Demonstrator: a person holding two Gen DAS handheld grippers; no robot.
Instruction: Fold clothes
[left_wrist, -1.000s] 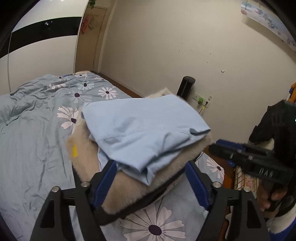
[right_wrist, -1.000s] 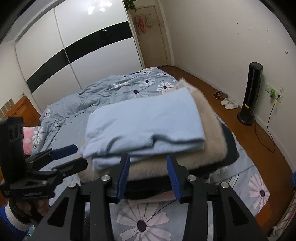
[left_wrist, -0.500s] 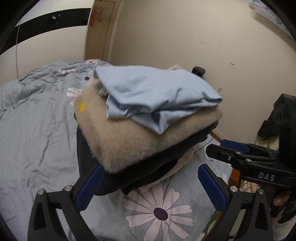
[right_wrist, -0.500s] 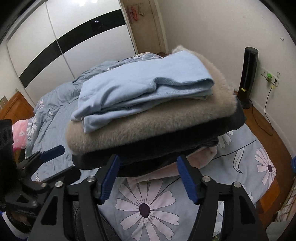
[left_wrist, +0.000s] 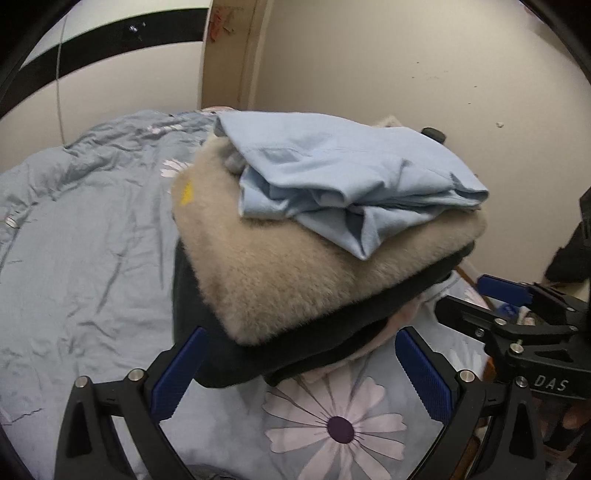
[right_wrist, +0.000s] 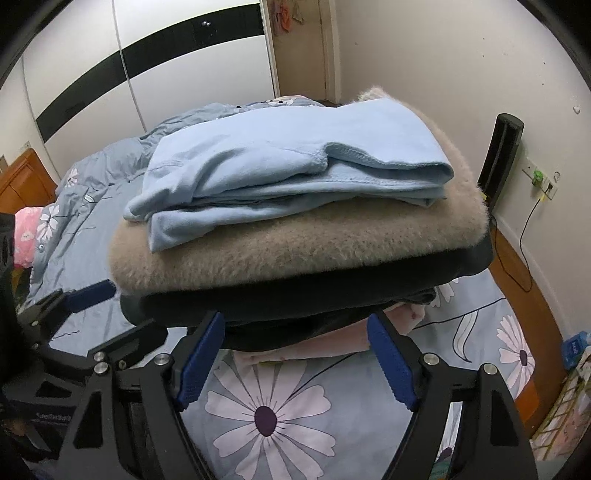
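Observation:
A stack of folded clothes rests on the bed: a light blue top (left_wrist: 343, 173) (right_wrist: 288, 166), a beige fluffy sweater (left_wrist: 295, 273) (right_wrist: 280, 251), a black garment (left_wrist: 295, 350) (right_wrist: 314, 295) and a pink piece (right_wrist: 306, 347) at the bottom. My left gripper (left_wrist: 301, 334) stands wide open at the stack's near corner, its pads clear of the cloth. My right gripper (right_wrist: 295, 325) is low at the stack's front edge. Its jaws are opening, with the black and pink edges between the tips and not pressed. Each gripper shows in the other's view: the right gripper (left_wrist: 509, 302) and the left gripper (right_wrist: 85, 295).
The bed (left_wrist: 74, 258) carries a blue duvet with daisy prints. A black tower fan (right_wrist: 498, 155) stands by the wall near a socket with a cable (right_wrist: 539, 181). A wooden floor (right_wrist: 517, 266) runs beside the bed. A pink item (right_wrist: 26, 236) lies far left, and a wardrobe (right_wrist: 147, 74) stands behind.
Both grippers have sunk toward the bed and spread their jaws. Their pads, earlier against the stack's lower layers, now stand apart from them. The stack looms higher in both views.

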